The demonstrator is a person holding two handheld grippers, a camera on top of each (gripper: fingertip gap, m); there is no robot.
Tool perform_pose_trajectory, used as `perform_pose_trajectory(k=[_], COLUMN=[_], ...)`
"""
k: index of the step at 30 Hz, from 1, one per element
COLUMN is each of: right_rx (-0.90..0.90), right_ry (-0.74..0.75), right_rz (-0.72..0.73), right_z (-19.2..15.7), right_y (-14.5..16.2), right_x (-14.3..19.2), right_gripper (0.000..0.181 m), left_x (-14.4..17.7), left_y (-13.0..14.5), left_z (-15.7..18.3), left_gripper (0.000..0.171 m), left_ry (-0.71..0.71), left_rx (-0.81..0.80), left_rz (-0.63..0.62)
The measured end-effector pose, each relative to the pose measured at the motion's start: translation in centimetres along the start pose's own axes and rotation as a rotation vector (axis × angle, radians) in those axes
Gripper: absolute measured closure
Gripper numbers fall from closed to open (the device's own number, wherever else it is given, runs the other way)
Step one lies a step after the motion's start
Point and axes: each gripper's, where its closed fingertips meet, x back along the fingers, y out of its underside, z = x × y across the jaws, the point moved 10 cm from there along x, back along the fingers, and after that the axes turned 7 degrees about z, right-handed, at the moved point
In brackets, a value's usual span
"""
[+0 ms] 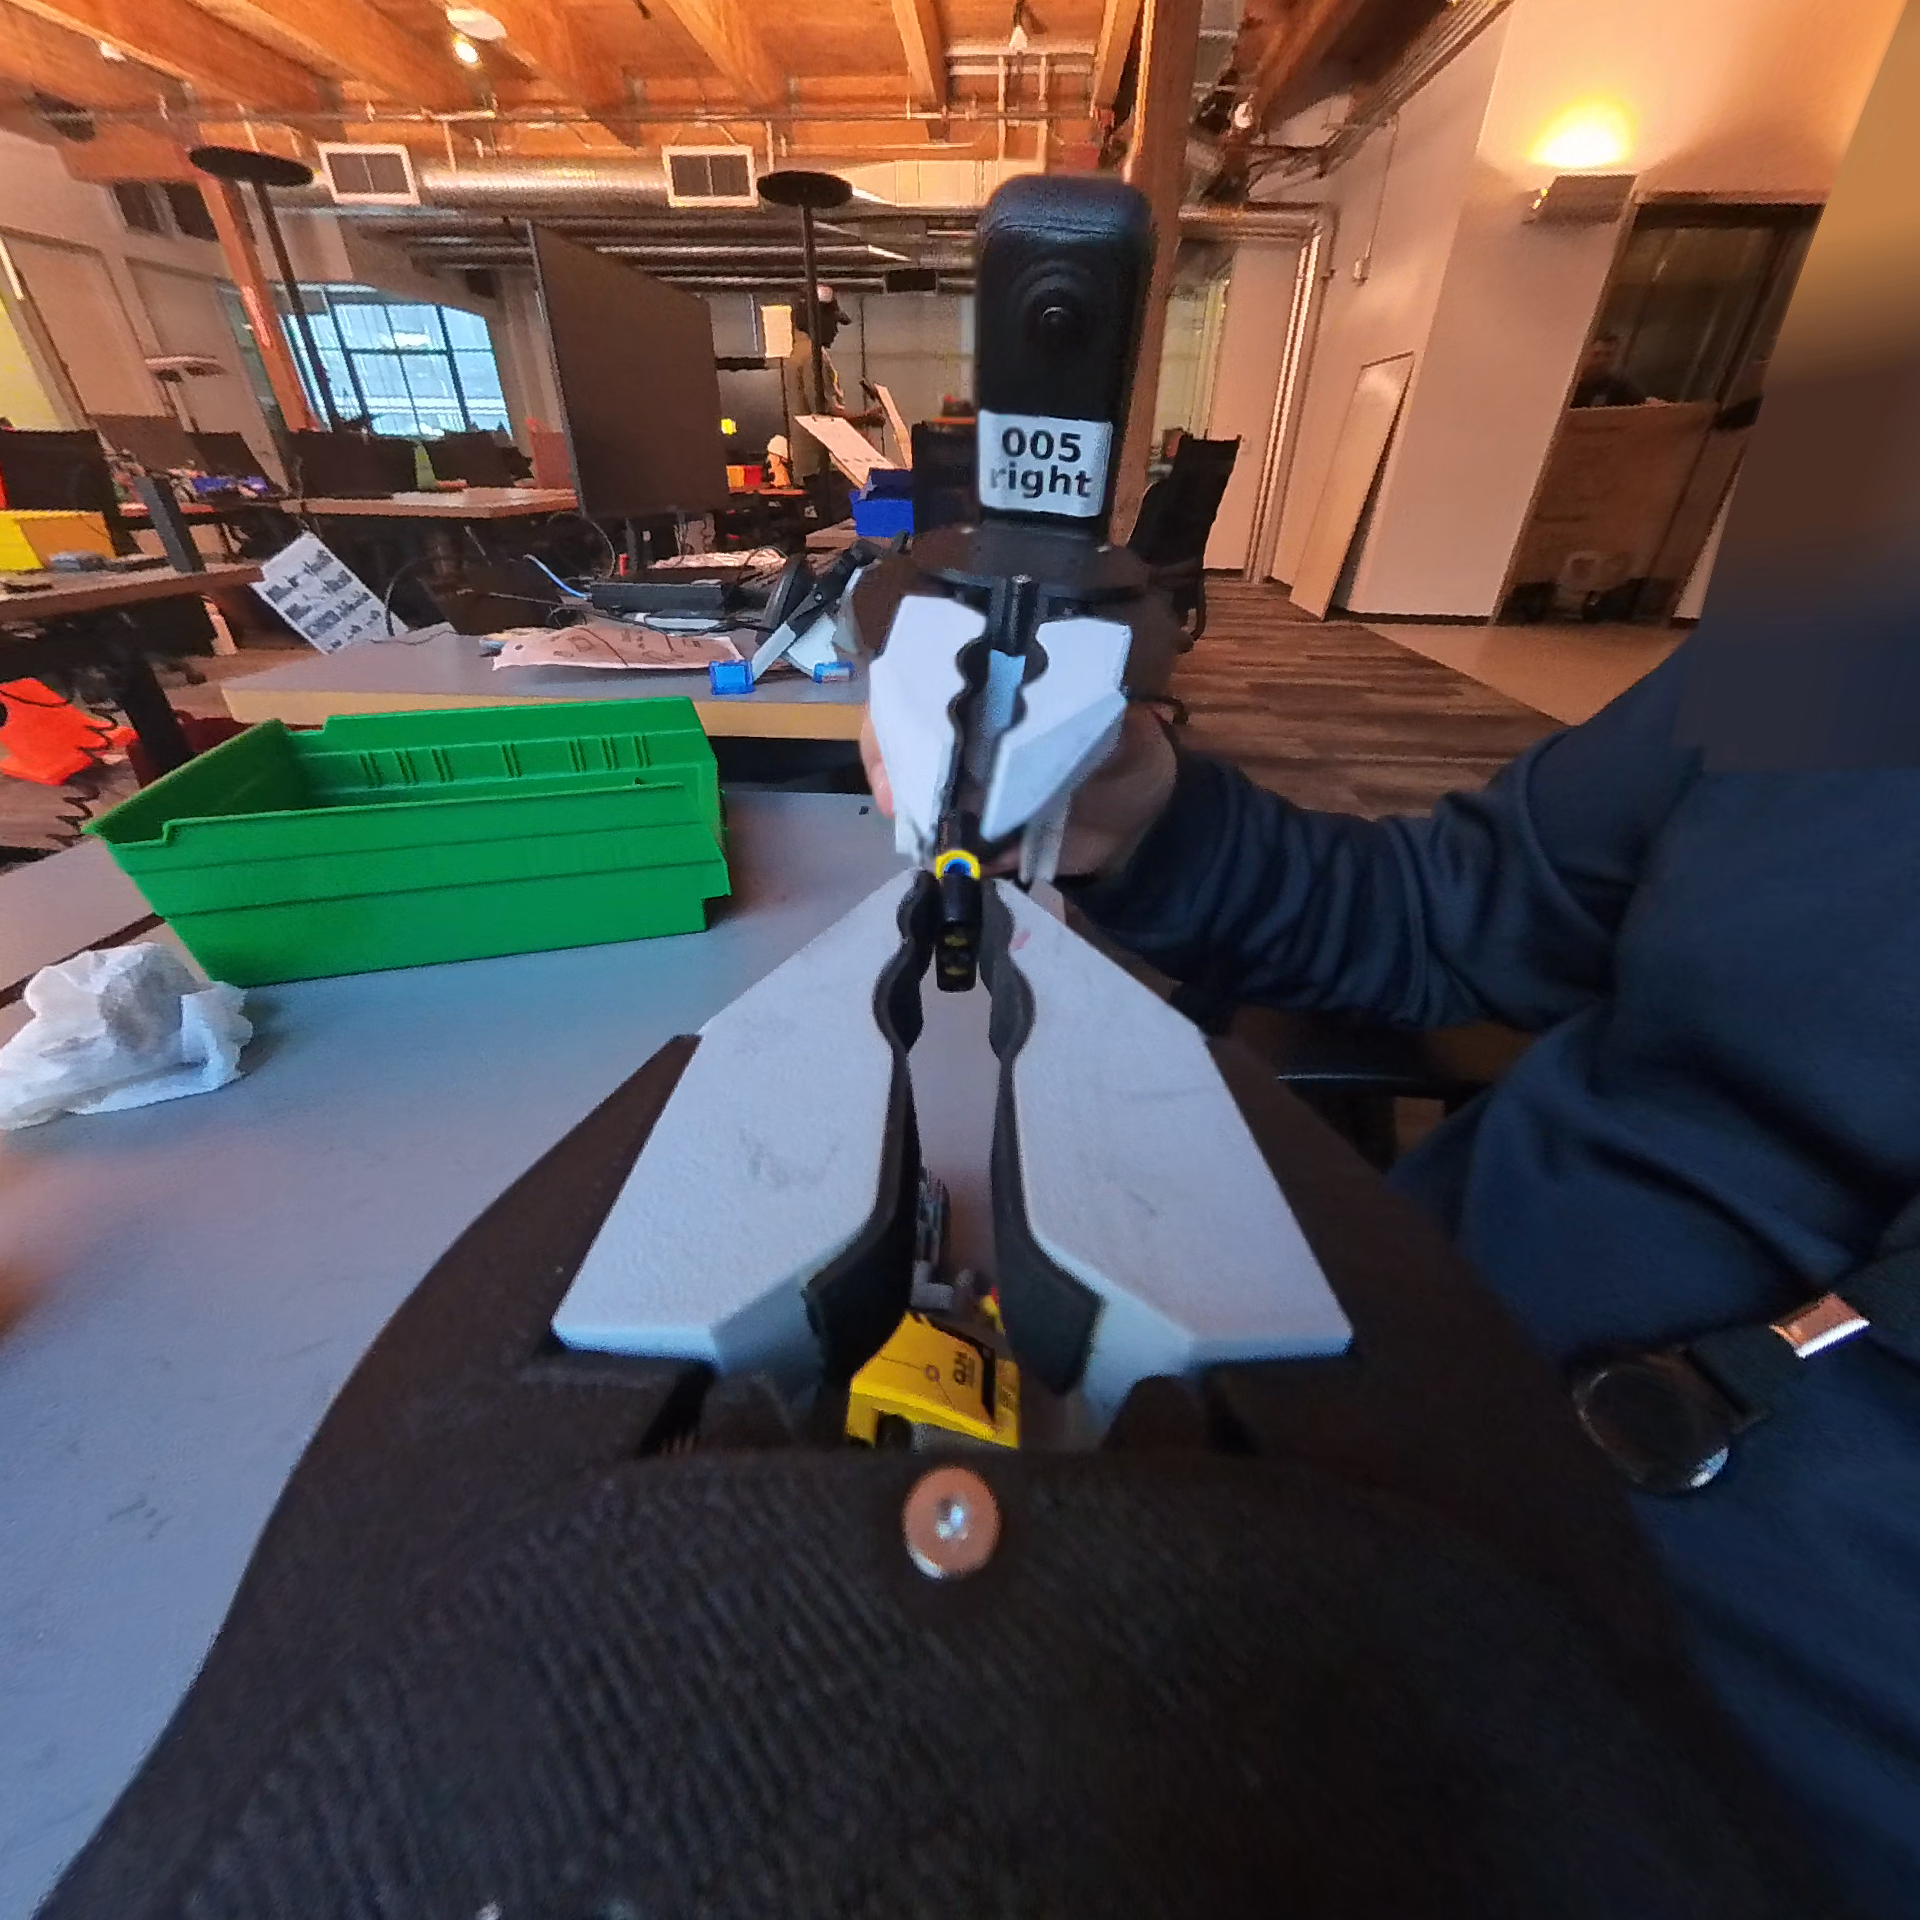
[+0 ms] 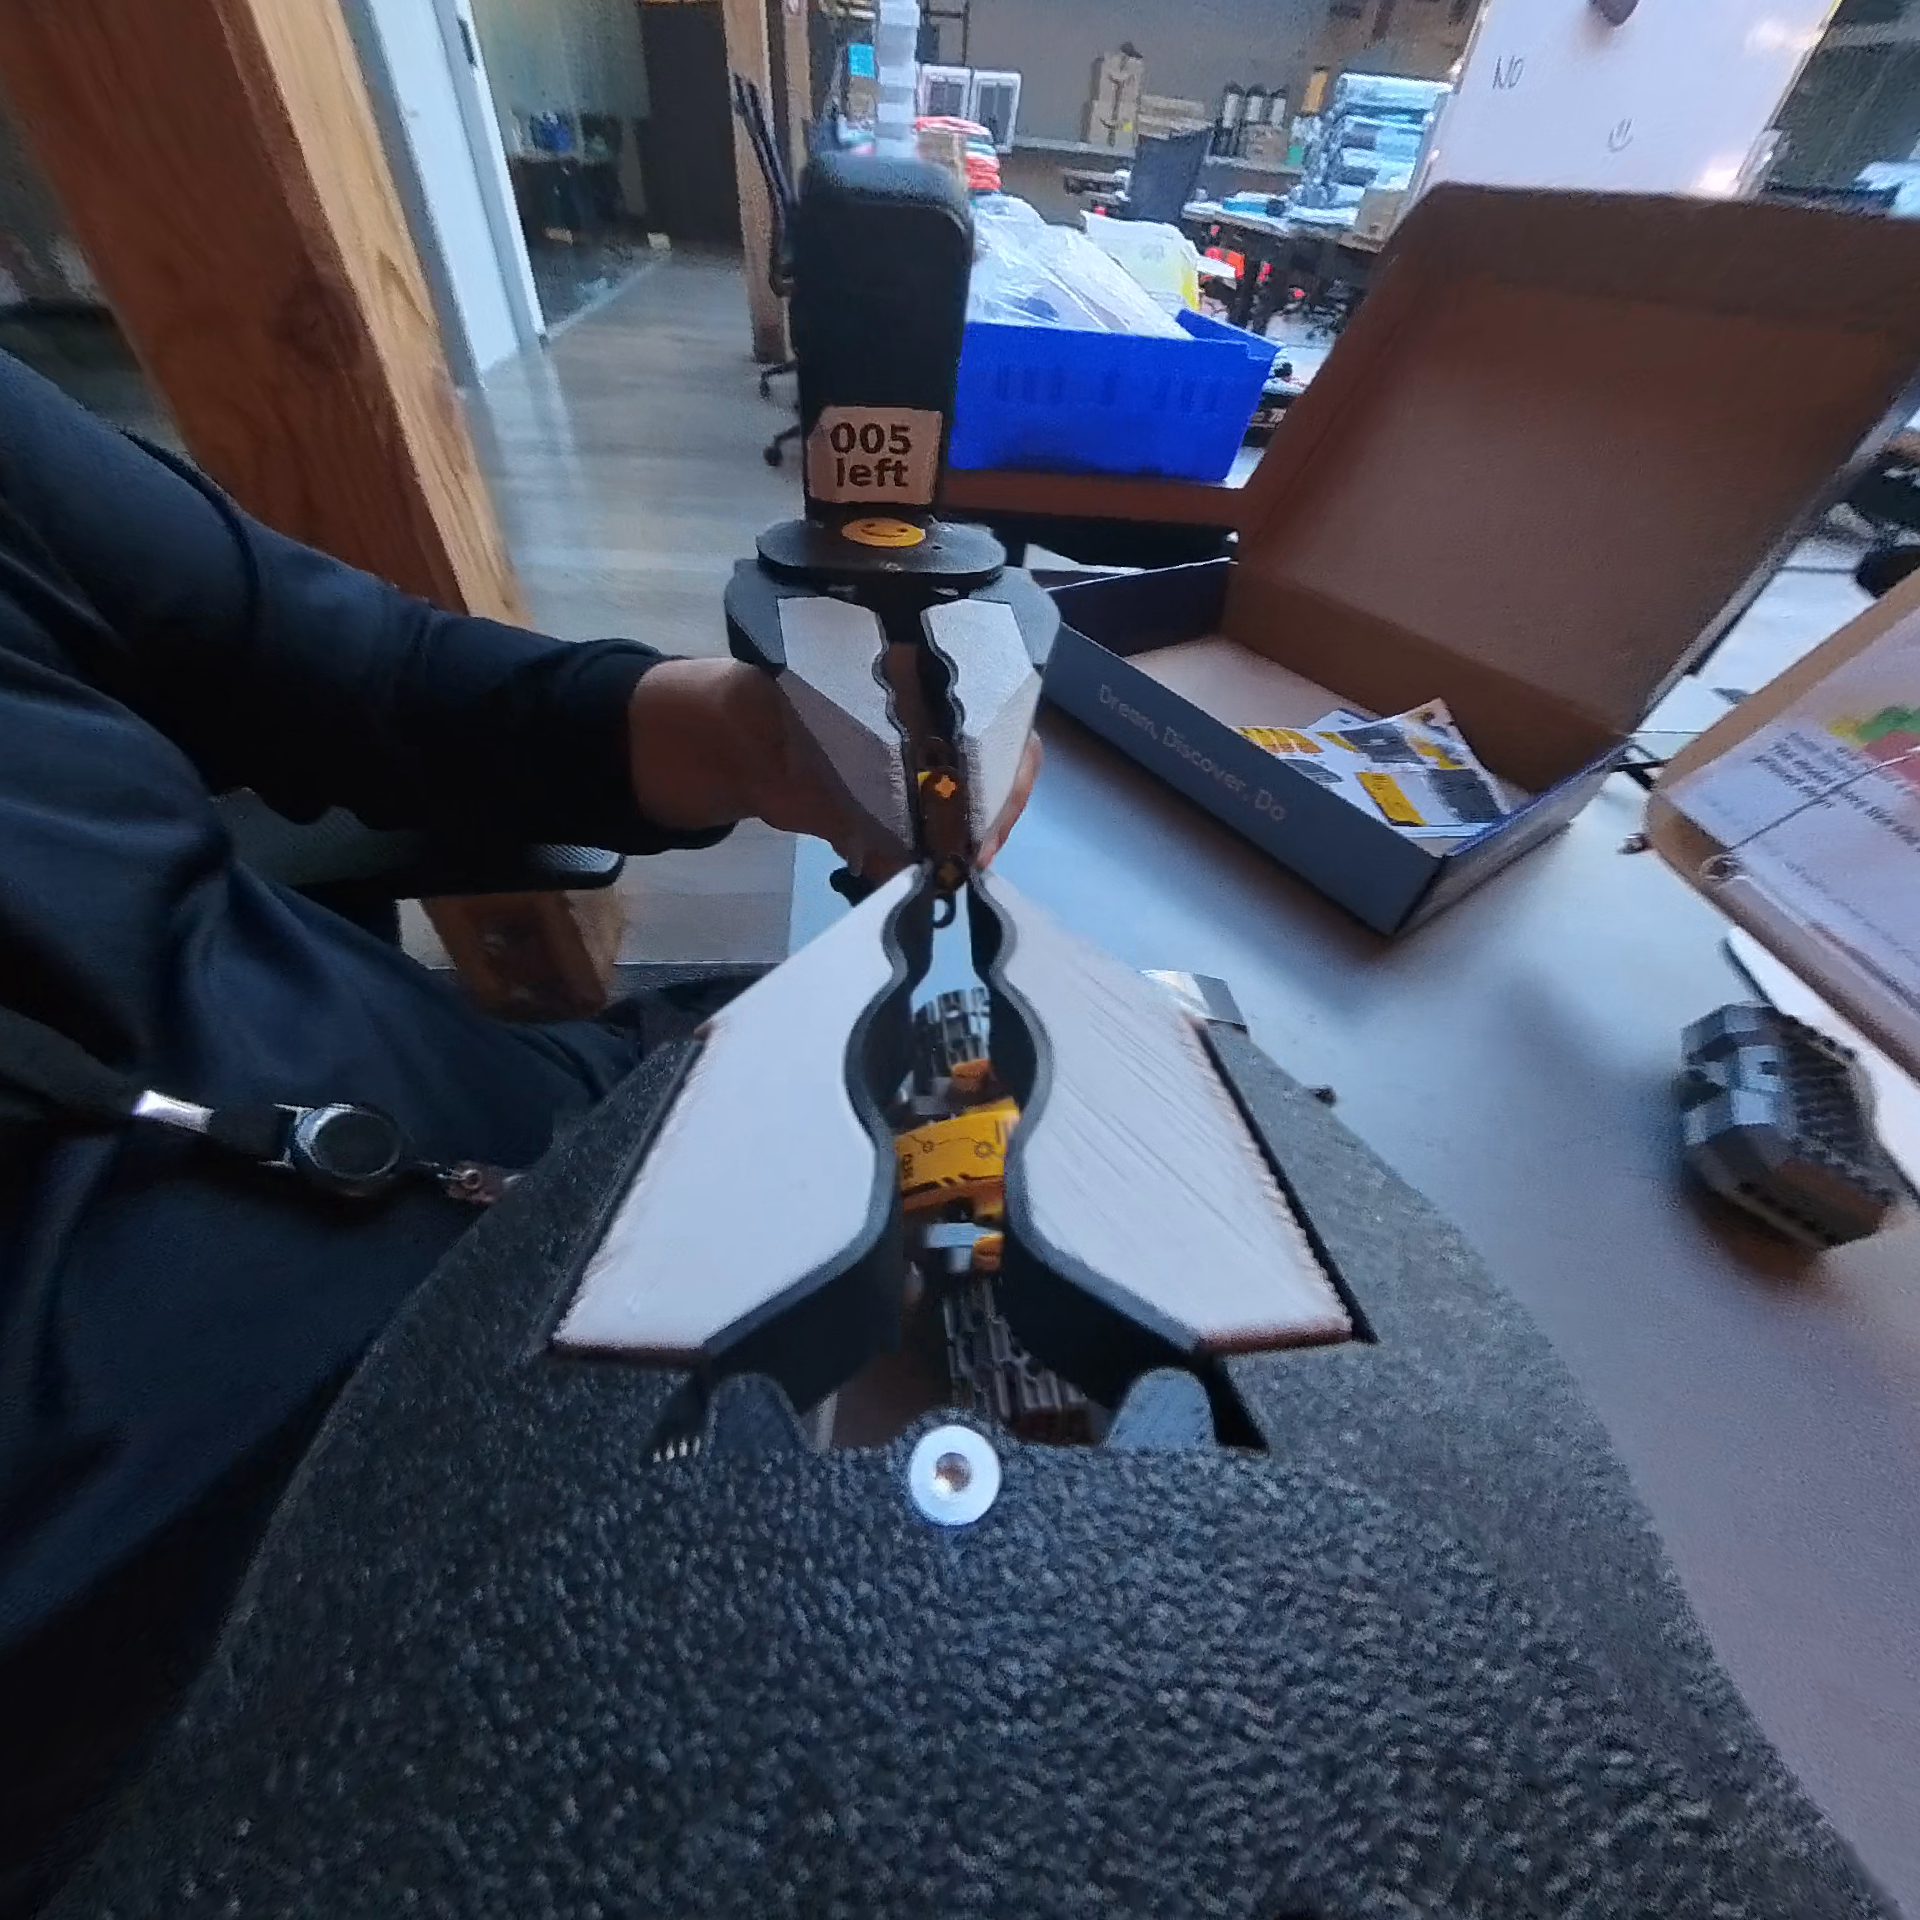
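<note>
Left wrist view: the left tongs (image 1: 951,904) pinch one end of a small black-and-yellow brick-built rod (image 1: 954,935), meeting the right tongs (image 1: 951,831) tip to tip, probably to steady it. A green plastic bin (image 1: 436,831) sits on the grey surface (image 1: 364,1143).

Right wrist view: the right tongs (image 2: 948,883) clamp the rod's (image 2: 940,810) other end above the surface (image 2: 1455,1039), near an open cardboard box (image 2: 1507,468).

Dark navy sleeves (image 1: 1455,914); grey fingers (image 1: 748,1164), black pads, perhaps rubber.

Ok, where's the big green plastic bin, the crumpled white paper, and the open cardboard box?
Green plastic bin (image 1: 447,914): left wrist view, on its front wall.
Crumpled white paper (image 1: 114,1029): left wrist view, on its middle.
Open cardboard box (image 2: 1558,457): right wrist view, on the inside of its raised lid.
</note>
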Motion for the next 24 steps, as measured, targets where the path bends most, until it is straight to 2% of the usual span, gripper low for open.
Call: perform_pose_trajectory(k=[3,6,10,16,24], right_rx=[0.020,0.037,0.114,0.246,0.350], right_ry=[0.027,0.008,-0.048,-0.053,0.006], right_rz=[0.039,0.054,0.035,-0.031,-0.105], right_z=[0.0,-0.4,-2.1,-4.0,-4.5], right_y=[-0.8,-1.4,-2.3,-2.7,-2.4], right_x=[1.0,1.5,1.3,0.4,-0.3], right_gripper=[0.181,0.181,0.175,0.172,0.171], left_x=[0.3,0.3,0.1,0.2,0.5], left_y=[-0.4,-1.1,-1.5,-2.0,-2.1], left_z=[0.4,1.9,3.5,3.9,3.7], left_gripper=[0.167,0.167,0.167,0.167,0.167], left_ry=[0.052,0.134,0.169,0.177,0.150], left_rx=[-0.045,-0.173,-0.329,-0.340,-0.373], left_rz=[0.065,0.157,0.158,0.190,0.182])
